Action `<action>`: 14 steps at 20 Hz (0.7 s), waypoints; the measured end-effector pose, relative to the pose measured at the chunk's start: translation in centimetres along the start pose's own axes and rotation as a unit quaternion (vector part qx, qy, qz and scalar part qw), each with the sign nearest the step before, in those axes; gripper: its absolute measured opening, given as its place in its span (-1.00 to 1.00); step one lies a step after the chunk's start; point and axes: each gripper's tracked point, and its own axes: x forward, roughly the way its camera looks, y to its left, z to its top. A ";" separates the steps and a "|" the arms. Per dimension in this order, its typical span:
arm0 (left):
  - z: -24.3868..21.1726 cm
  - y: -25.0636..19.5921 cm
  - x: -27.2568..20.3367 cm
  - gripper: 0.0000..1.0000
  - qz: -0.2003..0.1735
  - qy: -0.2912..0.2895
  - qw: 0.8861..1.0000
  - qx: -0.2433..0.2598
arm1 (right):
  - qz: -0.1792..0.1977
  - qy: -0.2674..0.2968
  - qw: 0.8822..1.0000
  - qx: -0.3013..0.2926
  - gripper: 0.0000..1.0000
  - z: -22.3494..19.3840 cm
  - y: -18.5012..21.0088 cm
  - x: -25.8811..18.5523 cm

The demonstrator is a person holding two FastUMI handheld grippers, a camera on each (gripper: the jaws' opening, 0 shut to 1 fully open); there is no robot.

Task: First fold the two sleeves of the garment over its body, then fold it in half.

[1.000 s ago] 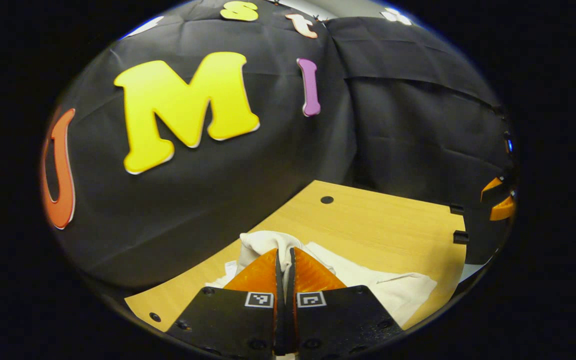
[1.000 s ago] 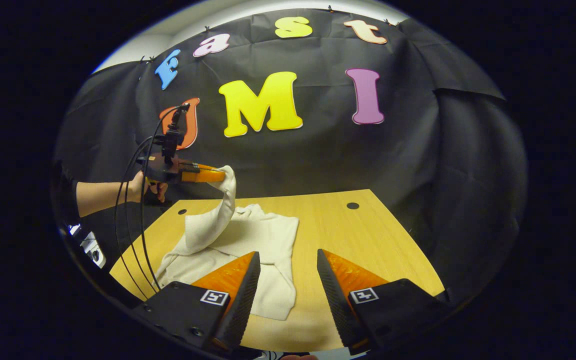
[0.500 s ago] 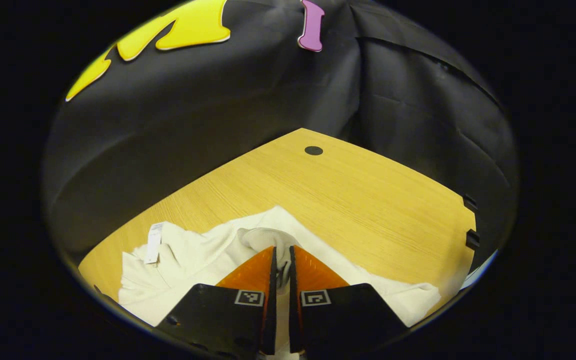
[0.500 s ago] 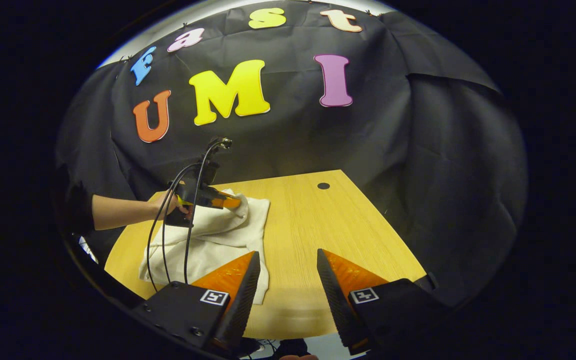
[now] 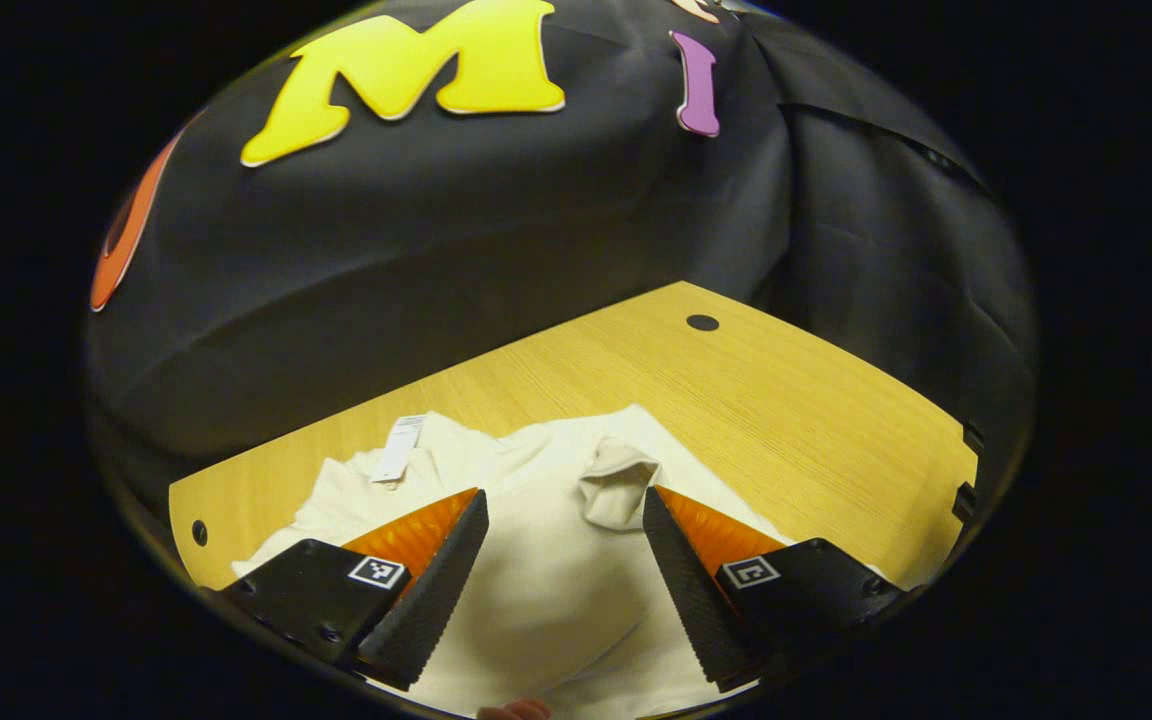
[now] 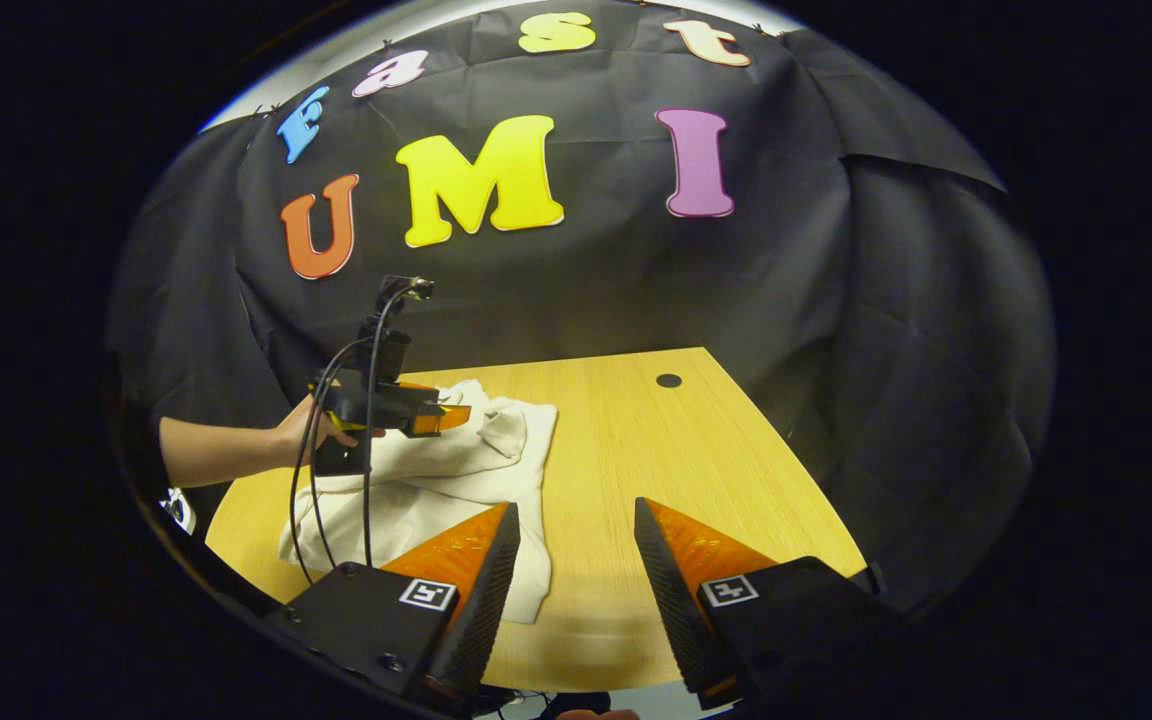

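The garment (image 5: 536, 560) lay bunched on the desk (image 5: 736, 400), at the end away from the desk's cable hole (image 5: 702, 322). The left gripper (image 5: 564, 500) hung just above the garment with its fingers spread wide and nothing between them; the sleeve's cuff (image 5: 616, 480) lay folded over the garment's body, just beside one finger. A tag (image 5: 398, 448) showed at the garment's far edge. In the right gripper view, the left gripper (image 6: 456, 415), held by a hand (image 6: 311, 430), seemed to hover over the garment (image 6: 436, 480), though contact was hard to judge. The right gripper (image 6: 568, 515) stood wide open and empty above the desk's near edge, beside the garment's hem. Half a second earlier the left gripper had been clamped on the sleeve; now it had let go, and the sleeve rested on the garment.
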 end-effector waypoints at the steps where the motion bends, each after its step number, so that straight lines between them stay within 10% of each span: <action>1: 0.0 0.7 -1.7 0.97 0.011 -0.010 1.000 -0.008 | 0.010 -0.003 1.000 -0.003 0.47 0.3 0.9 0.5; 14: -7.1 4.9 -24.1 0.96 0.177 -0.068 0.974 -0.122 | 0.057 0.018 0.996 -0.066 0.52 -1.0 6.5 5.5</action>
